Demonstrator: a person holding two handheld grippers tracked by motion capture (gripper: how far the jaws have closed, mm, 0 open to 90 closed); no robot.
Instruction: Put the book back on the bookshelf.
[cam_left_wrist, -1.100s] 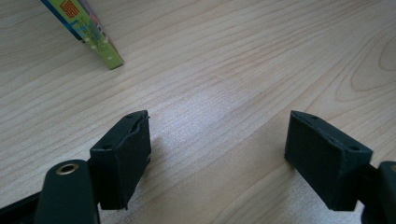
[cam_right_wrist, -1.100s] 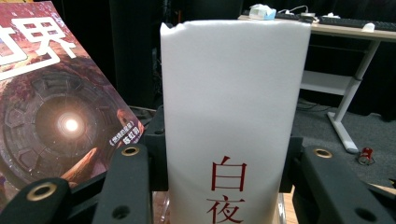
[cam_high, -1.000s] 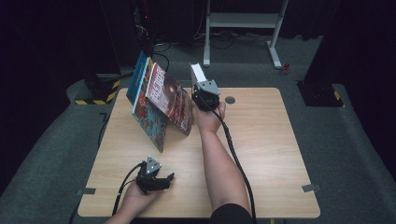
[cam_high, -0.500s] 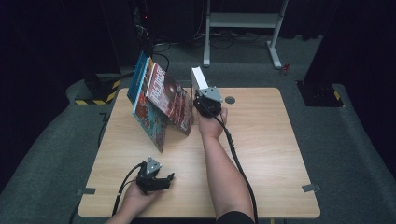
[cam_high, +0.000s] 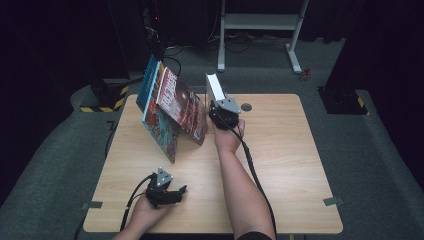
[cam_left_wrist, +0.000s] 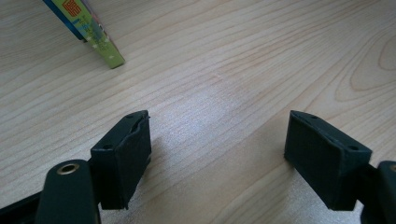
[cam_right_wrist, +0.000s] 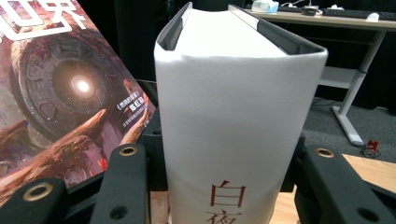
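A thick white book (cam_high: 216, 87) stands upright near the table's far edge, spine toward my right gripper (cam_high: 217, 103), which is shut on it. In the right gripper view the white book (cam_right_wrist: 233, 116) sits between both jaws of that gripper (cam_right_wrist: 224, 161), with red characters low on its spine. To its left several colourful books (cam_high: 172, 107) lean on one another, a red-covered one (cam_right_wrist: 70, 93) nearest. My left gripper (cam_high: 179, 192) rests at the front left of the wooden table (cam_high: 290, 150). In its own view the left gripper (cam_left_wrist: 217, 149) stands open over bare wood.
A corner of a leaning book (cam_left_wrist: 88, 28) reaches into the left gripper view at top left. A round cable hole (cam_high: 246, 107) lies just right of the white book. A white desk frame (cam_high: 260, 22) stands on the dark floor behind the table.
My right gripper and the white book have edged slightly toward the near side. The left gripper has not moved.
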